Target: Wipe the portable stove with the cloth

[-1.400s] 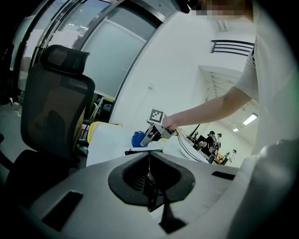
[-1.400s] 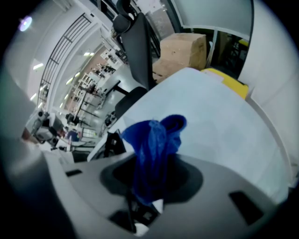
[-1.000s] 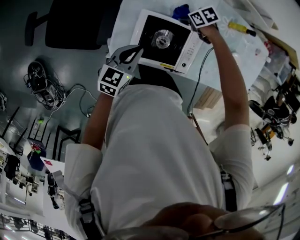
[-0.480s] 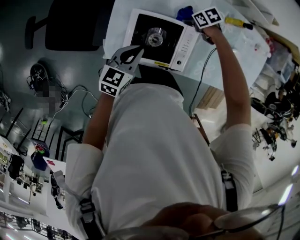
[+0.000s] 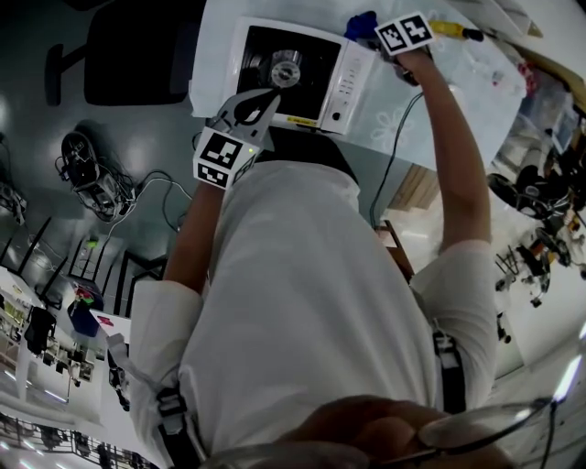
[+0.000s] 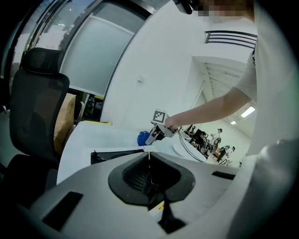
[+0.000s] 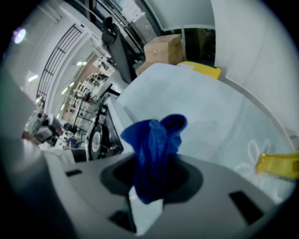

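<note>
The portable stove (image 5: 293,71), white with a black top and a round burner, lies on the white-covered table (image 5: 439,92). My left gripper (image 5: 267,95) is shut at the stove's near edge, with nothing visible between its jaws. In the left gripper view, the left gripper (image 6: 149,158) has its tips over the stove's black top (image 6: 114,154). My right gripper (image 5: 385,35) hovers beyond the stove's right end, shut on a bunched blue cloth (image 5: 360,23). The right gripper view shows the cloth (image 7: 156,140) sticking up from the right gripper (image 7: 152,163), with the stove (image 7: 100,140) to the left.
A yellow-handled screwdriver (image 5: 449,29) lies on the table beyond the right gripper. A black office chair (image 5: 137,55) stands left of the table. Cables and gear (image 5: 92,174) lie on the floor at left. A cardboard box (image 7: 163,49) sits past the table's far end.
The stove, table and screwdriver have slid left and up in the head view. Both grippers keep about the same places in the frame, the right still shut on the cloth.
</note>
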